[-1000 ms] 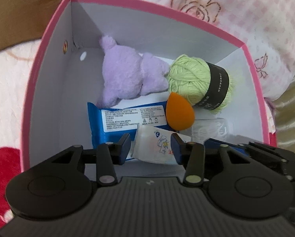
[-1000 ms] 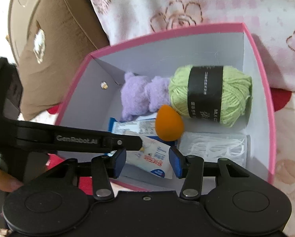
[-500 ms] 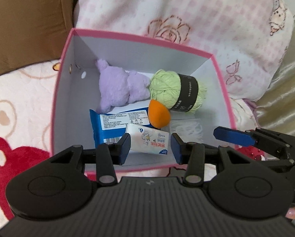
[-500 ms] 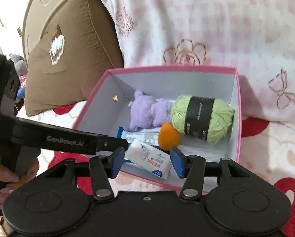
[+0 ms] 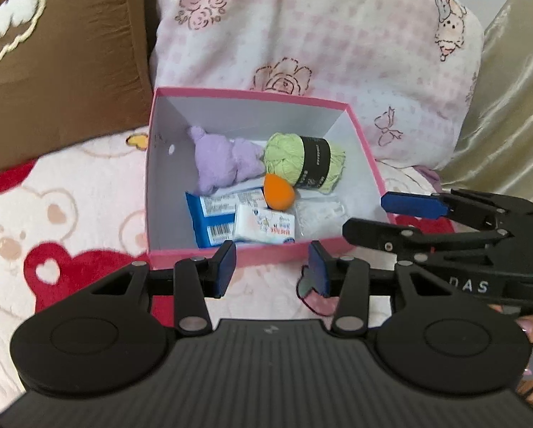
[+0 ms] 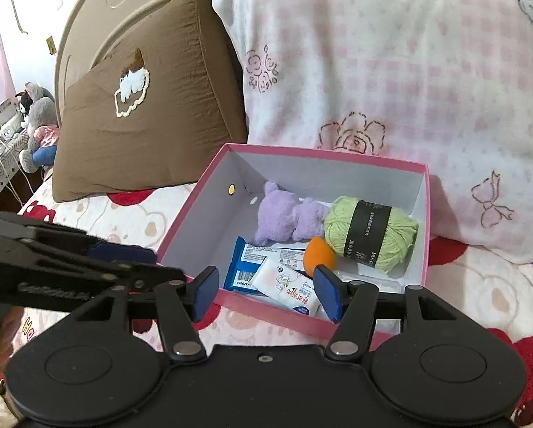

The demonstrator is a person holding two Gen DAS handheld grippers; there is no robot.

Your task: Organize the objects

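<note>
pink box [image 5: 364, 149] on bed: plush, yarn [image 5: 303, 162], sponge, wipes, tissue pack stowed (a clear packet too, seemingly). left gripper [image 5: 271, 267] and right gripper [image 6: 266, 294] spread, empty, the right's jaws just opened. little seems left.

My left tongs [image 5: 272, 267] and right tongs [image 6: 266, 294] both angle downward, empty; the right jaws have just been opening.
</note>
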